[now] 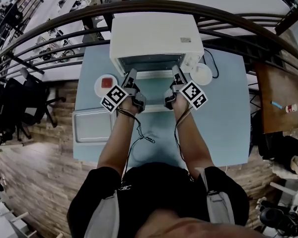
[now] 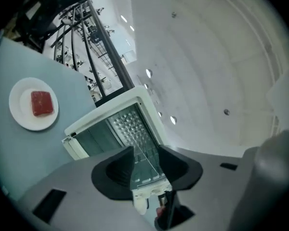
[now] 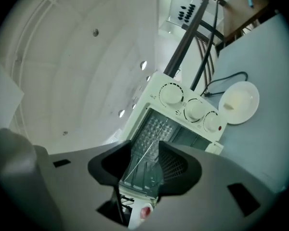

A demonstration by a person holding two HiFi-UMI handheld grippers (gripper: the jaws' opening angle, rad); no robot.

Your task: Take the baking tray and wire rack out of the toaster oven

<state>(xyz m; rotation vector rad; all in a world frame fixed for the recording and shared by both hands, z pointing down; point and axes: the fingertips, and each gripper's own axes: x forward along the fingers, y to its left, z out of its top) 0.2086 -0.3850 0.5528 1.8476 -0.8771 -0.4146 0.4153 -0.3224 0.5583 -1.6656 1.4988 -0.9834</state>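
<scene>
Toaster oven door down, wire rack inside. Left gripper and right gripper at oven mouth, jaws of both spread, nothing pinched. Baking tray on table, left of oven. Likely best: pinch rack's front wire evenly, draw straight out, keep level.

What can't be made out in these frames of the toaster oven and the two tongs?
Toaster oven cavity, head view: hidden by its own top, the left tongs and right tongs.
Whether the wire rack is still inside, gripper views: the tongs cover the lower cavity.
Dial markings, right gripper view: too small.
Contents of the white plate, right gripper view: too pale.
</scene>
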